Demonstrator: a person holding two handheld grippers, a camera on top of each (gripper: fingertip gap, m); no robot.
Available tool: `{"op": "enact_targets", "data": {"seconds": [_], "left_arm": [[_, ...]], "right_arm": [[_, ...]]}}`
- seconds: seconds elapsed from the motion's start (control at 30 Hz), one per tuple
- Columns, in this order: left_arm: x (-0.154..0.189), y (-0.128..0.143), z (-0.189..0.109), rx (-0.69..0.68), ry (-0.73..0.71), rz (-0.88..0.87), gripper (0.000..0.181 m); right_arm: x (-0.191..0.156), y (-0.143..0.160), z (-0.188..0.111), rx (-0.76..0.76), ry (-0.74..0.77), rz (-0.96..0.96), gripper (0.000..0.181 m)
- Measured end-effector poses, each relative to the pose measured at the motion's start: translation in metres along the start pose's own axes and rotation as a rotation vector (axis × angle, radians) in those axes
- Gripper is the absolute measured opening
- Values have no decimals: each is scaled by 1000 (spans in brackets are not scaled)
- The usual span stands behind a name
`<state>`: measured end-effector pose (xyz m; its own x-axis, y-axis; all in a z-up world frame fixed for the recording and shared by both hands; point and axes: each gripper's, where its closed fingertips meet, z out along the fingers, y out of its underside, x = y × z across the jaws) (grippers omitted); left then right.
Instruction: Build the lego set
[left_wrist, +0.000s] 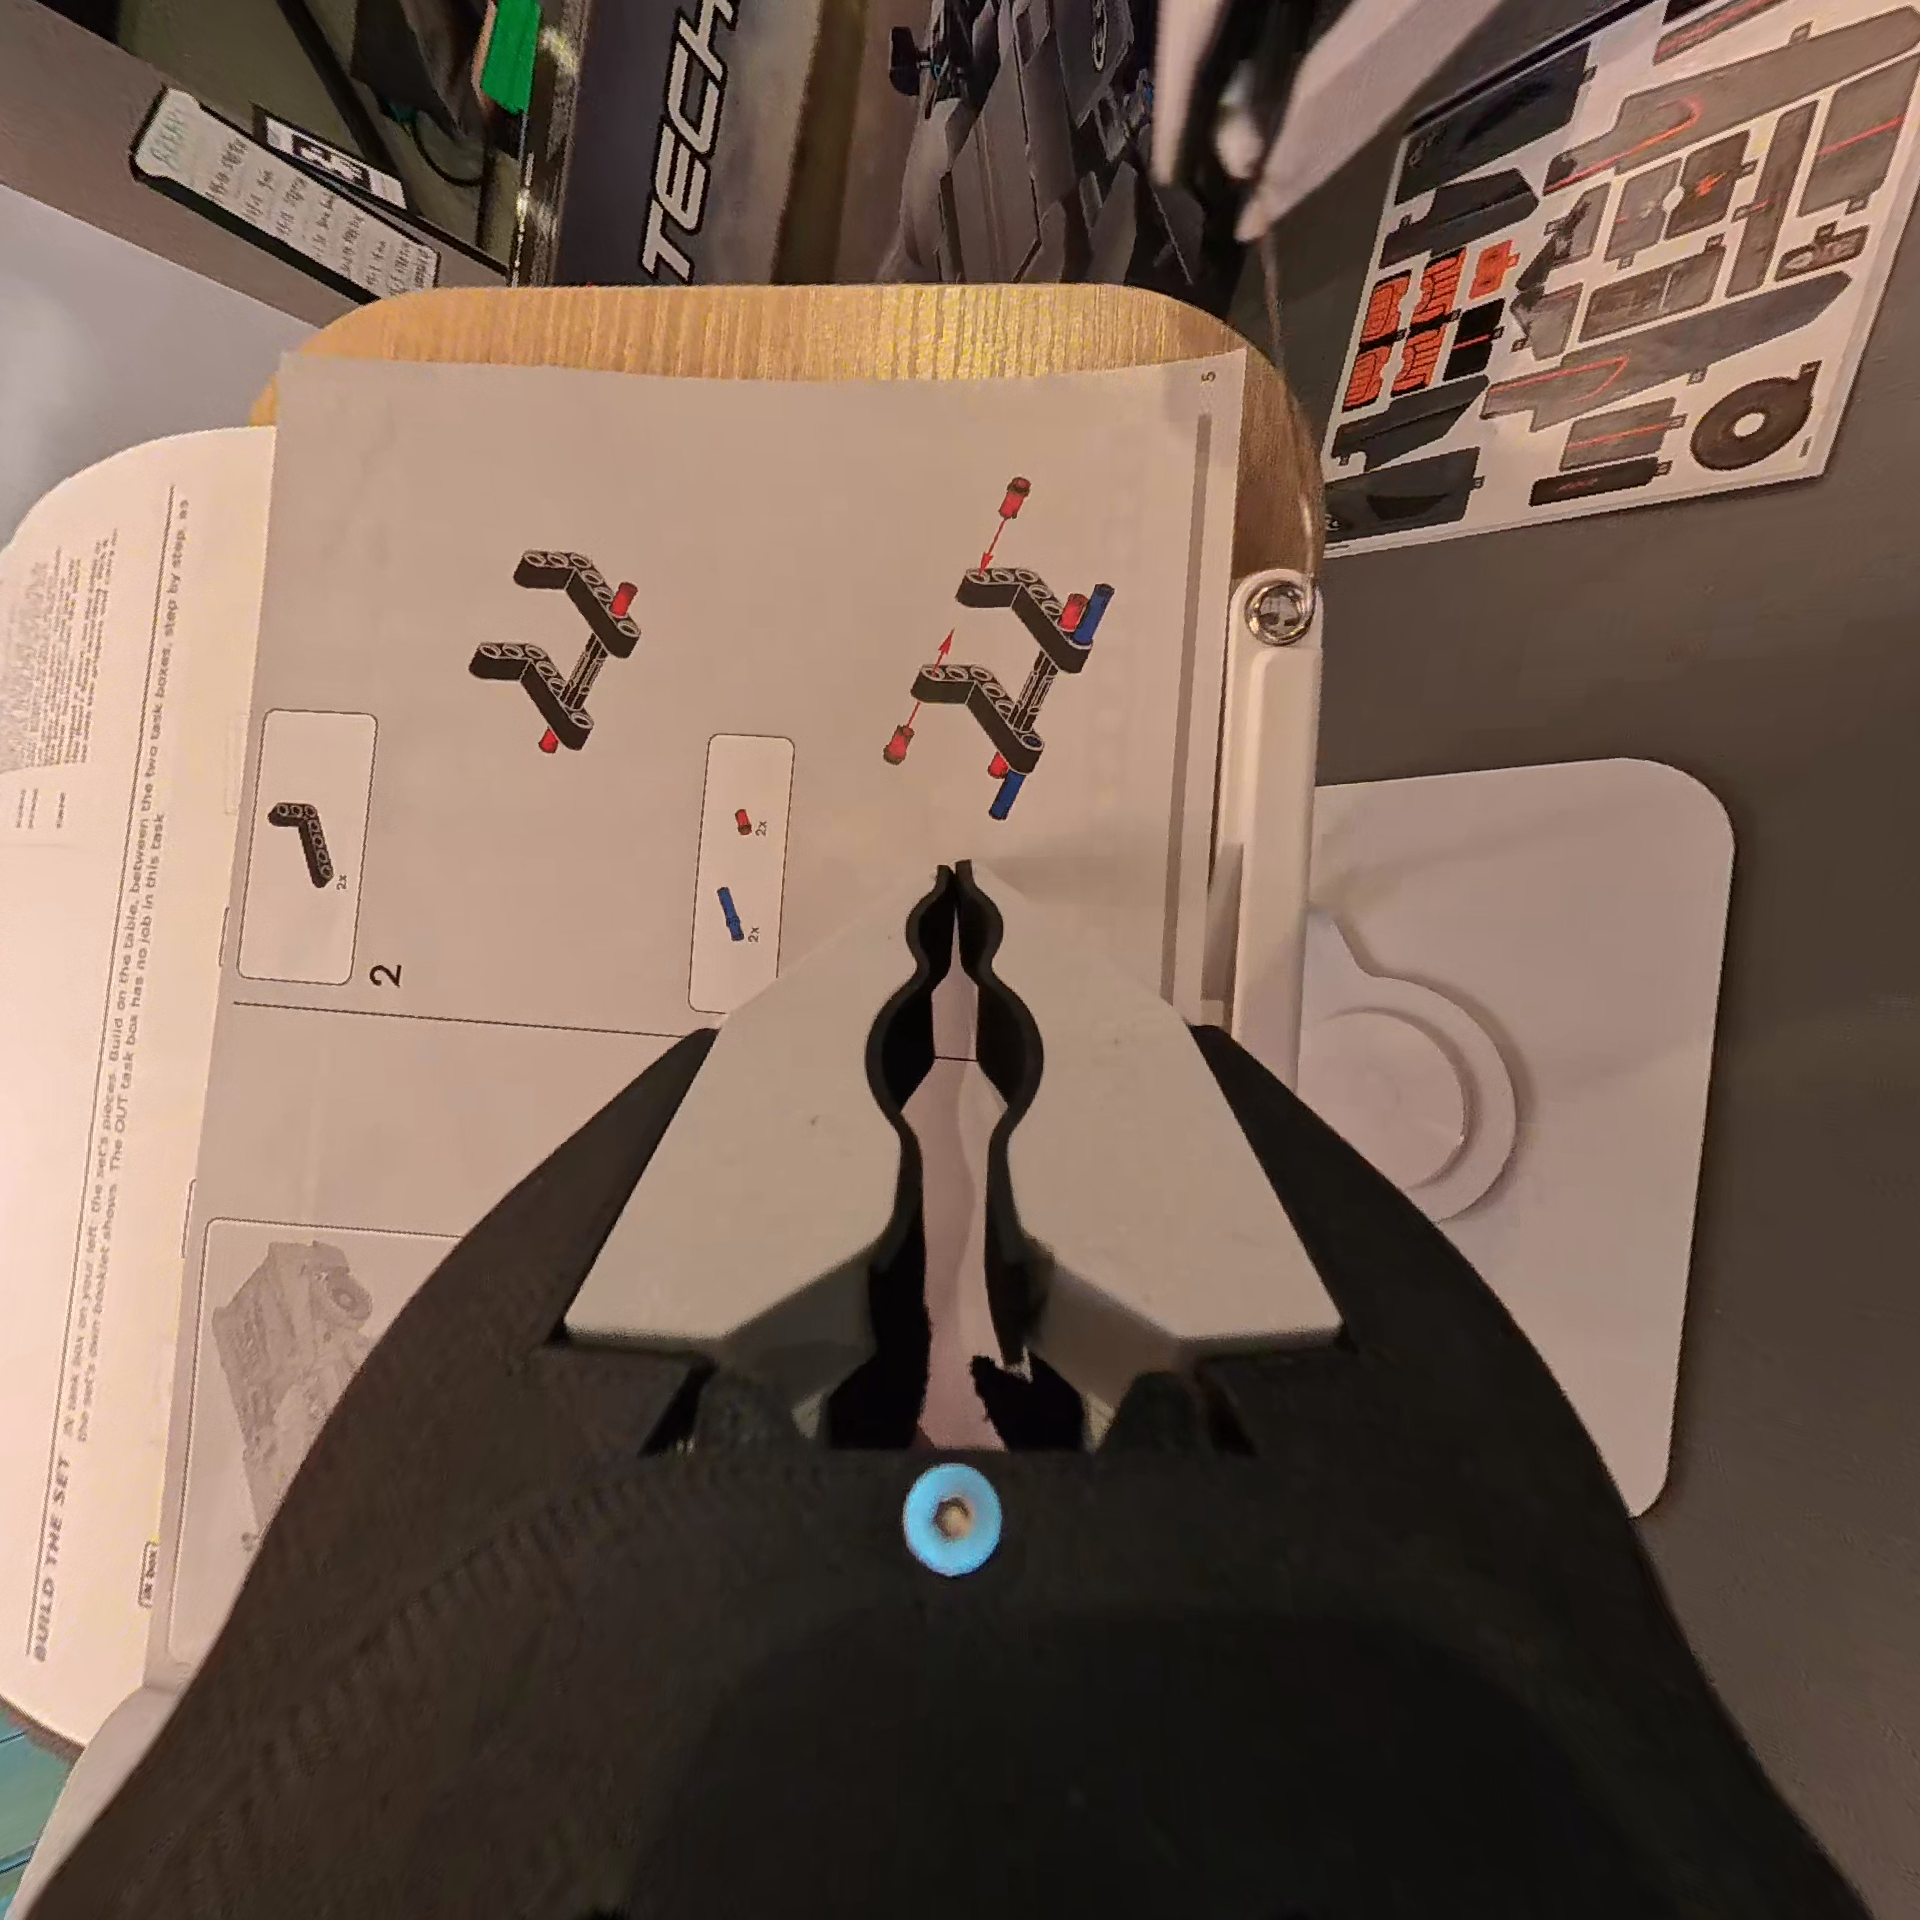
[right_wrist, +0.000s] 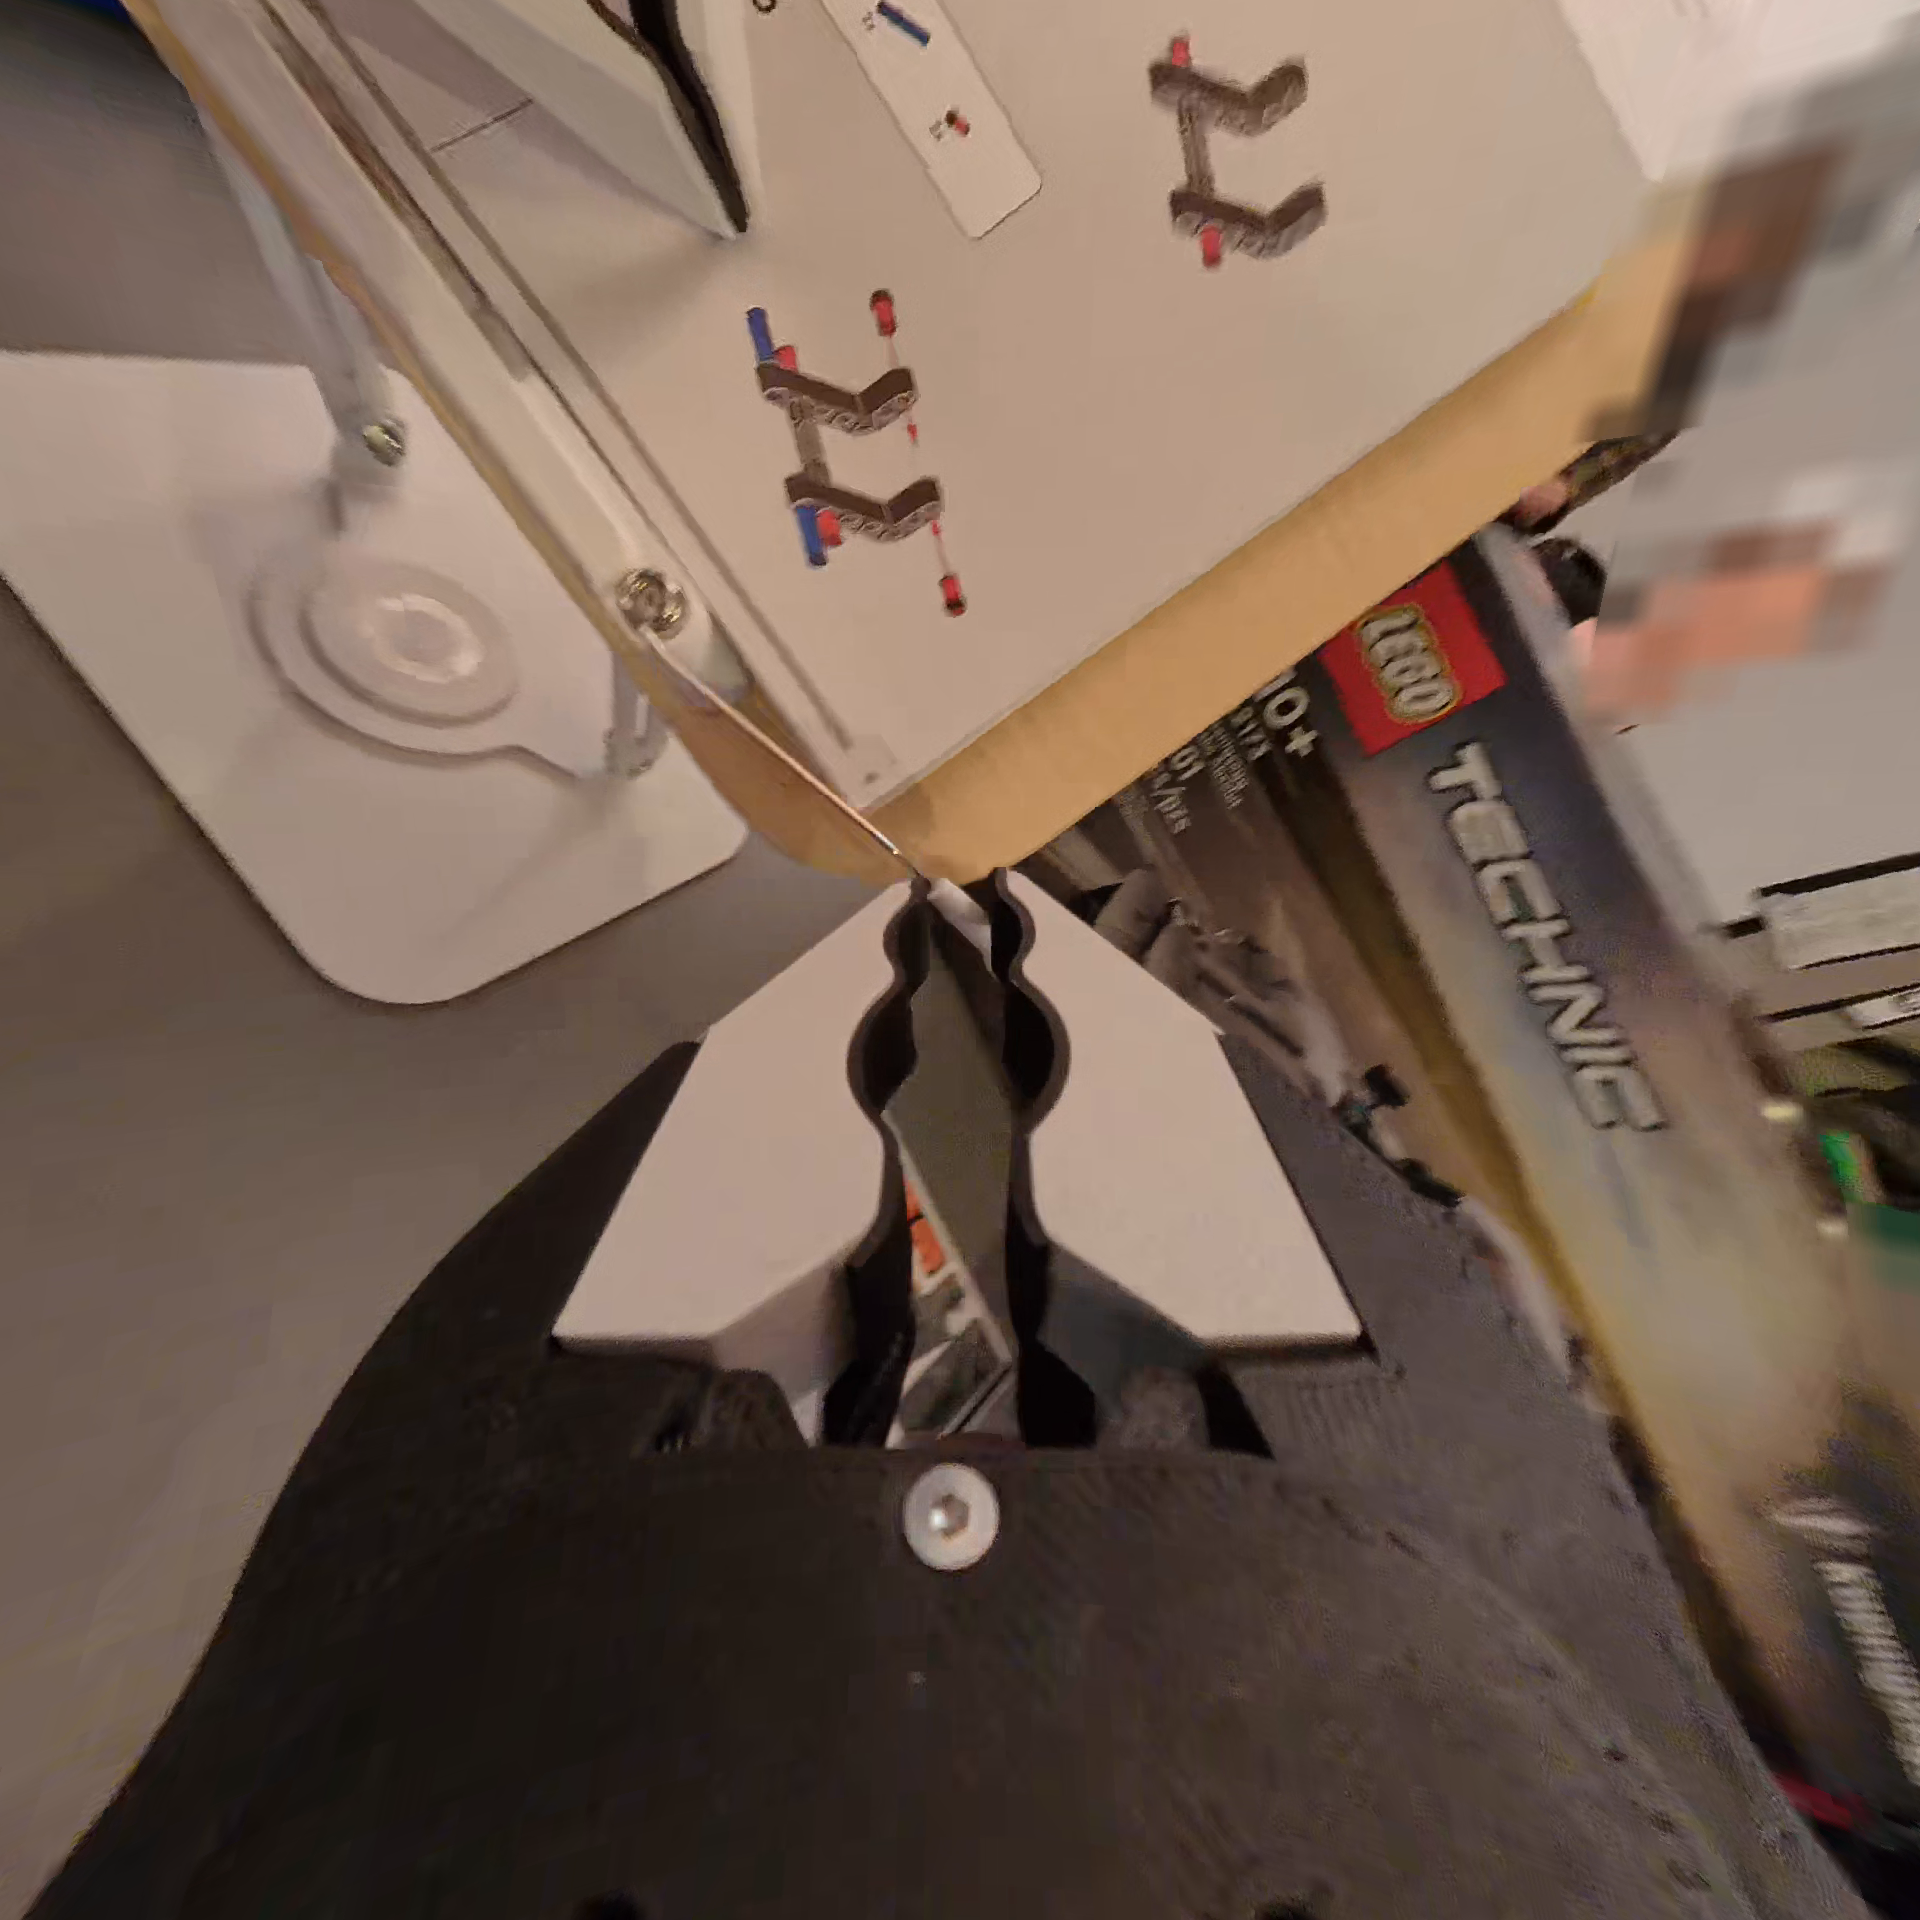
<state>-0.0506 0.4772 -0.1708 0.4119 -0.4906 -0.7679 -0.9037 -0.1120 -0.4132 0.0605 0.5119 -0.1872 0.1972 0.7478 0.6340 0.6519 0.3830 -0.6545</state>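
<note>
An instruction booklet (left_wrist: 727, 520) lies open on a tilted wooden stand (left_wrist: 779, 322), showing build-step drawings of black bent beams with red and blue pins. My left gripper (left_wrist: 954, 871) is shut, its tips over the lower right of the page; I cannot tell whether it pinches paper. It also shows at the top of the right wrist view (right_wrist: 727, 213). My right gripper (right_wrist: 958, 883) stands at the stand's corner (right_wrist: 904, 821), jaws a narrow gap apart and empty; it shows blurred in the left wrist view (left_wrist: 1257, 208). No loose bricks are in view.
The set's dark box (left_wrist: 727, 135) (right_wrist: 1507, 935) stands behind the stand. A sticker sheet (left_wrist: 1610, 260) lies on the grey table to the right. The stand's white base plate (left_wrist: 1558, 1039) (right_wrist: 312, 831) sits beside it. A white printed card (left_wrist: 104, 831) lies left. Across from one pair of fingers to the other is roughly 12 cm.
</note>
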Motion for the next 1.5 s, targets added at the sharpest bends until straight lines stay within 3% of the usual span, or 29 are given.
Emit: {"op": "enact_targets", "data": {"seconds": [0.17,0.43,0.53,0.57,0.7,0.87,1.0,1.2,1.5], "left_arm": [[0,0,0,9,-6,-9,0],[-1,1,1,9,-15,-14,0],[0,0,1,11,-3,-23,0],[1,0,0,15,-2,-22,0],[0,2,-6,14,-18,-35,5],[-15,6,-67,103,-84,-179,11],[-5,54,-108,-3,-139,-218,13],[16,125,-121,-181,-176,-233,21],[18,157,-126,-137,-195,-298,22]], "right_arm": [[19,-29,12,-39,82,-239,8],[17,-68,42,-26,41,-456,8],[14,-72,44,-3,3,-417,9],[13,-69,44,-9,-16,-393,0],[20,-69,32,17,-7,-284,14],[3,-87,4,100,-78,-167,27],[-36,-113,-2,170,-198,-154,26],[-104,-151,26,214,-365,-171,29],[-171,-203,60,263,-481,-169,29]]}}
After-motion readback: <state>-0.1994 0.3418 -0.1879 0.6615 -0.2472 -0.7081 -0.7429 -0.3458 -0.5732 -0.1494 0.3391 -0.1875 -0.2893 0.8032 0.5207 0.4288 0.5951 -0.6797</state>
